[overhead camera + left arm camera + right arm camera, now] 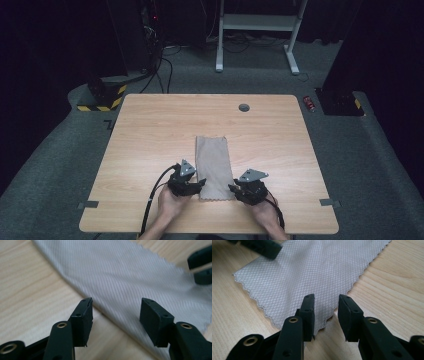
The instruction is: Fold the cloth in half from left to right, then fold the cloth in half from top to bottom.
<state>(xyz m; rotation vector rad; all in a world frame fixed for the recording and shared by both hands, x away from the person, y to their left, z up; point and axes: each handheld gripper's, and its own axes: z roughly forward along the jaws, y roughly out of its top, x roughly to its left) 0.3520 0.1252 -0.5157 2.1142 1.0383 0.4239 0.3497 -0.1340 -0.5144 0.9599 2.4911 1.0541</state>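
Observation:
A grey woven cloth (214, 165), folded into a long rectangle, lies flat on the wooden table (150, 130) near its front middle. My left gripper (201, 182) sits at the cloth's near left corner. In the left gripper view this gripper (116, 303) is open, with the cloth's edge (120, 272) running between and beyond its jaws. My right gripper (232, 189) sits at the near right corner. In the right gripper view its jaws (327, 300) stand apart, open, over the scalloped corner of the cloth (312, 270). Nothing is gripped.
A round cable hole (244, 107) sits in the table's far middle. Grey tape strips (88, 204) mark the table's left and right (330, 202) front edges. A white desk frame (257, 30) and dark equipment stand on the carpet behind.

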